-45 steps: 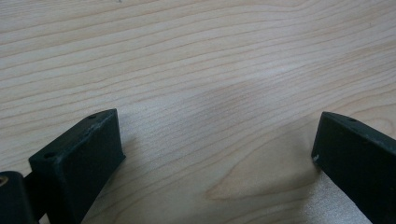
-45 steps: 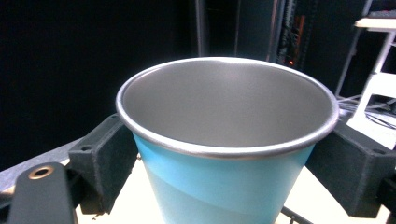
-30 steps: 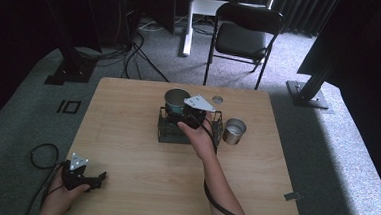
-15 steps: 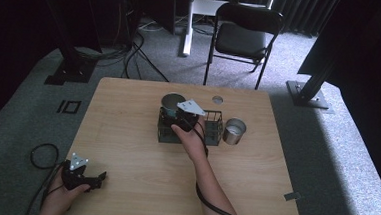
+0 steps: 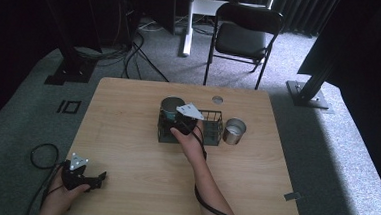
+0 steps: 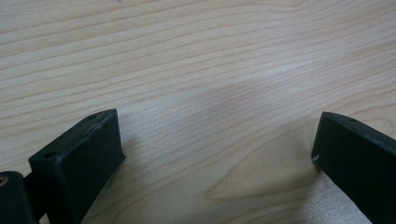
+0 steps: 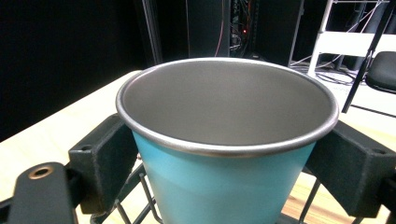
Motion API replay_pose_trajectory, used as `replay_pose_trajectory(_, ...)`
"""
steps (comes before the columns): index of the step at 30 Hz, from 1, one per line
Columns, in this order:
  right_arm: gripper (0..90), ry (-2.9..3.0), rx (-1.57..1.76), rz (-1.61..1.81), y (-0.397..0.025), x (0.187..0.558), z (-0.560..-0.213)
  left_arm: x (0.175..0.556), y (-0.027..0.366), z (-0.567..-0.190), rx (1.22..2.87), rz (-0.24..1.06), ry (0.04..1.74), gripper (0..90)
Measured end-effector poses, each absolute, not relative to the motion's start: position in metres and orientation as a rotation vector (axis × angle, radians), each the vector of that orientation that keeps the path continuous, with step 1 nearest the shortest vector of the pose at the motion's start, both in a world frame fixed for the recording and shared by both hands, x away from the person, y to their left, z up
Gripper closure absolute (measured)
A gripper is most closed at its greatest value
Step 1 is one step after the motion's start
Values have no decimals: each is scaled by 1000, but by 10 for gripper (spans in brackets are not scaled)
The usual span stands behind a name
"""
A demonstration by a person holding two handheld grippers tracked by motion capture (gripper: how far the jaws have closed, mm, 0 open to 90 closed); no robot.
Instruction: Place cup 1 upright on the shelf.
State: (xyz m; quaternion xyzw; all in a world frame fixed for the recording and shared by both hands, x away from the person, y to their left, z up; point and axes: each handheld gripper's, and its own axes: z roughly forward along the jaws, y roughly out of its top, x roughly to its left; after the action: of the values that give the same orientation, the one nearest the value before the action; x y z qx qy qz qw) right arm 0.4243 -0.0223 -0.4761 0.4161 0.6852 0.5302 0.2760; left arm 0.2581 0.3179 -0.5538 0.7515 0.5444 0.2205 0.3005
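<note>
Claw on your right [image 5: 173, 120], high view: it sits over the left end of the black wire basket [image 5: 212, 123] near mid-table, clamped on the teal cup [image 5: 171, 108]. The cup stands at the basket's left end; whether its base rests inside the wire or is held just above it, you cannot tell from here. A second metal cup [image 5: 234, 130] stands just beside the basket's right end, on the table [image 5: 127, 133]. Your left claw [image 5: 96, 178] rests at the near left corner, well apart from the work.

Left gripper view: jaws stand wide apart over bare wood grain, nothing between them. Leave it parked; it is not needed for this step.

Right gripper view: both jaws press the teal wall just under the rolled steel rim of the cup, one on each side, cup upright. Basket wires [image 7: 144, 196] show below. Judgement: the tapered wall may slip downward in the grip, so keep the squeeze steady, keep the cup level, and move it straight up or down so its base does not catch a wire.
</note>
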Motion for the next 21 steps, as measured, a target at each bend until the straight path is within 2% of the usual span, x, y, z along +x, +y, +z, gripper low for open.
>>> replay_pose_trajectory(21, 107, 1894, 1080, 1458, -31, 419, -475, 258, 318, -554, 1995, 586, 1445, 23)
